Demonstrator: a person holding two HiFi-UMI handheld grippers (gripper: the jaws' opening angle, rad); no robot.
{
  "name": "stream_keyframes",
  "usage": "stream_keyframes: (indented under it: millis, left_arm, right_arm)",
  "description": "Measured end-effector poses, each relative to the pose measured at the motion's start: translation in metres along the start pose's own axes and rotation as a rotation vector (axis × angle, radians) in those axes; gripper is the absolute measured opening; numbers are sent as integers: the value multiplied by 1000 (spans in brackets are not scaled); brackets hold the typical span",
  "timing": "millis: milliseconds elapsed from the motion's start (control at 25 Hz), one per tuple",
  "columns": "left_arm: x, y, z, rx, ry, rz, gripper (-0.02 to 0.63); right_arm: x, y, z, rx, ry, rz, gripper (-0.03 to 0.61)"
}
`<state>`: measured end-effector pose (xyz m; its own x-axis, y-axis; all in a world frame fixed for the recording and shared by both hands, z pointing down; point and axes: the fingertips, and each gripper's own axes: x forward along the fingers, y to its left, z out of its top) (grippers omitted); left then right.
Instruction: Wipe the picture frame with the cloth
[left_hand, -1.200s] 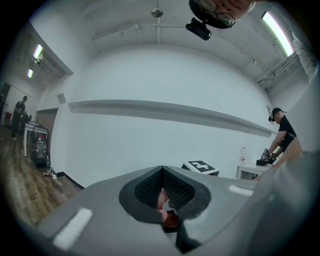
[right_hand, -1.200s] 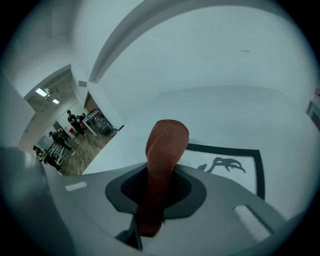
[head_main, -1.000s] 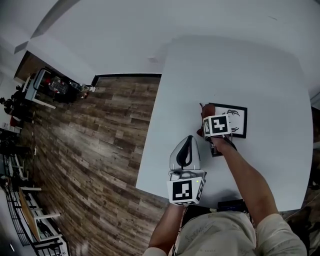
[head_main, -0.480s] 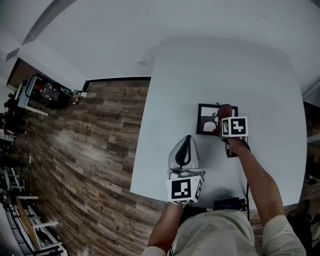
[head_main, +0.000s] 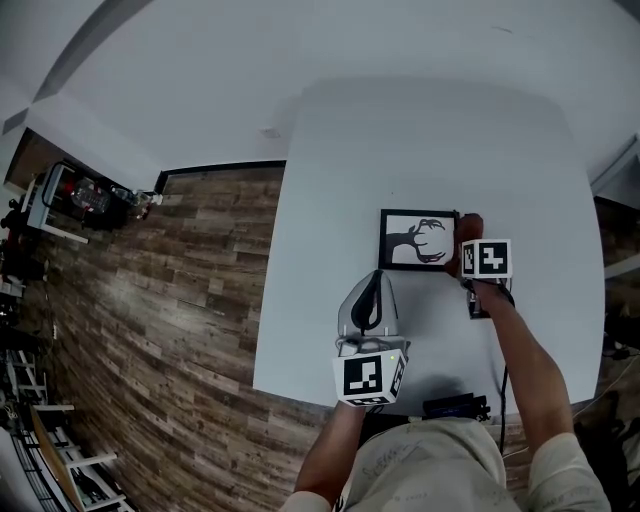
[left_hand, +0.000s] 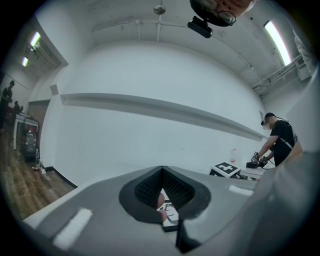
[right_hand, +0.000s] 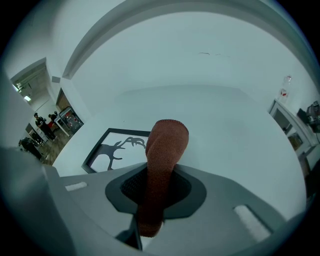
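The picture frame (head_main: 418, 240) is lying flat on the white table (head_main: 430, 140), and it is showing a black drawing of a deer with antlers. The right gripper (right_hand: 157, 189) is clamping its jaws on a rust-red cloth (right_hand: 162, 160), which is standing up out of the jaws as a folded strip. In the head view the cloth is sitting at the frame's right edge, near the upper corner. I cannot tell if it is touching the frame there. In the right gripper view the frame is lying to the left of the cloth. The left gripper (left_hand: 164, 197) is keeping its jaws together with nothing between them. It is hovering over the table on the near side of the frame, close to it but apart.
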<state>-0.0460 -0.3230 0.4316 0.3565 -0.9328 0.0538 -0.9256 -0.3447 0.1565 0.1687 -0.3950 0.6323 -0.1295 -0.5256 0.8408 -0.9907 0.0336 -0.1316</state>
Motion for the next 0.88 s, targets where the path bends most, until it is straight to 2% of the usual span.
stream_keyframes:
  millis: [120, 320, 520, 680, 880]
  left_arm:
    - [-2, -1, 4, 3, -5, 4, 0]
    - [-11, 7, 5, -18, 8, 28, 0]
    - [-25, 28, 1, -21, 33, 83, 0]
    - [-34, 48, 3, -8, 28, 115, 0]
    - [-32, 53, -1, -35, 30, 124, 0]
  right_arm:
    - [-9, 25, 6, 8, -28, 60, 91]
    - [-4, 133, 11, -55, -33, 243, 91]
    - [23, 204, -14, -85, 24, 294, 91]
    - [30, 214, -26, -100, 29, 295, 91]
    - [18, 167, -18, -64, 10, 248, 91]
